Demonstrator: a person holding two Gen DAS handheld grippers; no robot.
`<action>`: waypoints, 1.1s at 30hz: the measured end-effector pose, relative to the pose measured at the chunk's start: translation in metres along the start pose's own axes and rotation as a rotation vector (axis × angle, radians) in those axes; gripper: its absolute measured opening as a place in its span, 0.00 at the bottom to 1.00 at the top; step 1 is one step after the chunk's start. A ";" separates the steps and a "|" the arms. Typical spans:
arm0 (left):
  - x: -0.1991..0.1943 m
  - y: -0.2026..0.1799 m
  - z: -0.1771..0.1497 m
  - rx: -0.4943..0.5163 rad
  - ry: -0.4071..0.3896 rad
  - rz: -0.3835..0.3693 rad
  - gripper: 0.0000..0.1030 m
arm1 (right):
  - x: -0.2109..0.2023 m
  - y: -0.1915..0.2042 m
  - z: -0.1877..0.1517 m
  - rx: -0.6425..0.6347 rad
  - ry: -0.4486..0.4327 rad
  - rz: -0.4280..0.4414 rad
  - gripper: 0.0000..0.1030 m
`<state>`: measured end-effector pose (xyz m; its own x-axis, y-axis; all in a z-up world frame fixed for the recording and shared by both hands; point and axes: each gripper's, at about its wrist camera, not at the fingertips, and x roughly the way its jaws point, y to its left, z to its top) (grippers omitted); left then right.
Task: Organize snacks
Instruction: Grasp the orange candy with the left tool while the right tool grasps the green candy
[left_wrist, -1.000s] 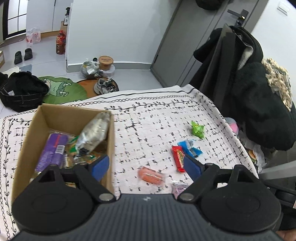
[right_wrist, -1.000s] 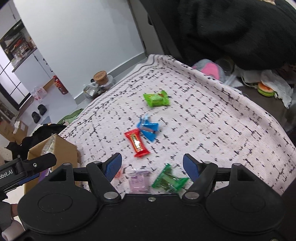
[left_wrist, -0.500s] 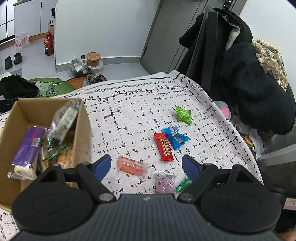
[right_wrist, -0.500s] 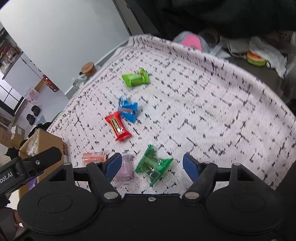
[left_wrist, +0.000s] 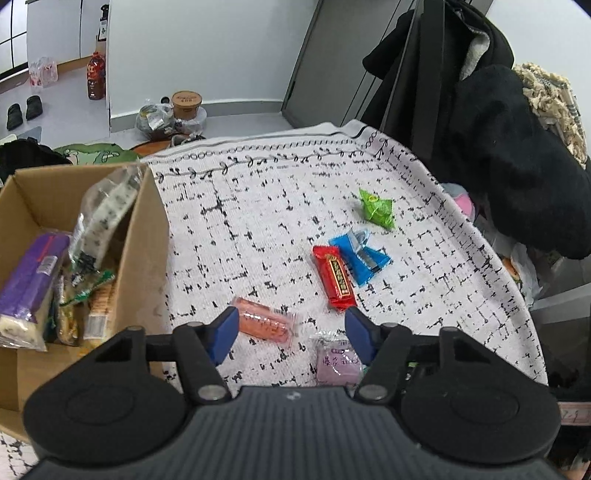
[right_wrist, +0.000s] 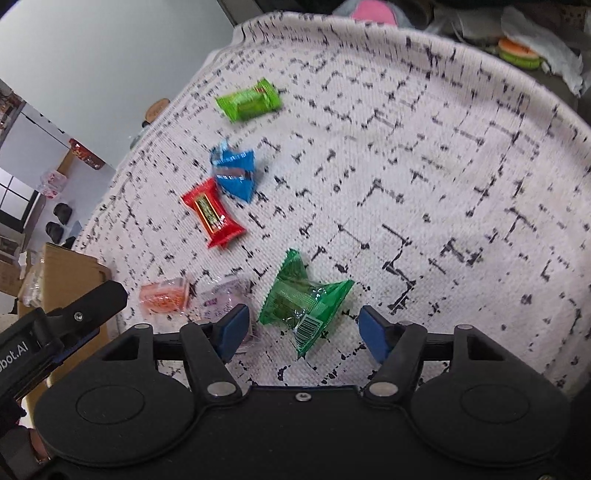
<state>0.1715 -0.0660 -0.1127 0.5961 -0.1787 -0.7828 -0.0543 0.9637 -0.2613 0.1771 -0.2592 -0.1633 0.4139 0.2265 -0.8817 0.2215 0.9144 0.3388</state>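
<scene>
Several wrapped snacks lie on the patterned cloth: a pink one (left_wrist: 264, 324), a purple one (left_wrist: 338, 361), a red one (left_wrist: 335, 277), a blue one (left_wrist: 360, 255) and a light green one (left_wrist: 377, 208). A cardboard box (left_wrist: 144, 236) at the left holds several packets. My left gripper (left_wrist: 291, 334) is open and empty, above the pink and purple snacks. My right gripper (right_wrist: 304, 328) is open, its fingers either side of a dark green snack (right_wrist: 304, 302). The red snack (right_wrist: 212, 212), blue snack (right_wrist: 234, 173) and light green snack (right_wrist: 249, 100) lie beyond it.
Black coats (left_wrist: 498, 140) hang past the table's right edge. Clutter with a pink object (right_wrist: 369, 7) sits beyond the far edge. The left gripper's body (right_wrist: 62, 325) shows at the left of the right wrist view, by the box (right_wrist: 70, 266). Bottles and shoes stand on the floor.
My left gripper has moved right, away from the box, over the loose snacks. My right gripper has moved forward and down, so the dark green snack now lies between its fingers.
</scene>
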 end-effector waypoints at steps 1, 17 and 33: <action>0.002 0.000 -0.001 0.001 0.003 0.001 0.57 | 0.002 0.001 0.000 -0.006 -0.003 -0.004 0.62; 0.045 0.004 -0.012 0.002 0.042 0.070 0.57 | 0.004 -0.002 0.008 -0.031 -0.069 -0.024 0.31; 0.074 -0.001 -0.012 -0.024 0.059 0.198 0.22 | 0.000 0.002 0.008 -0.029 -0.071 0.001 0.31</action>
<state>0.2062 -0.0826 -0.1771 0.5239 0.0017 -0.8518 -0.1854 0.9762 -0.1121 0.1843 -0.2599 -0.1601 0.4759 0.2043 -0.8554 0.1960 0.9236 0.3296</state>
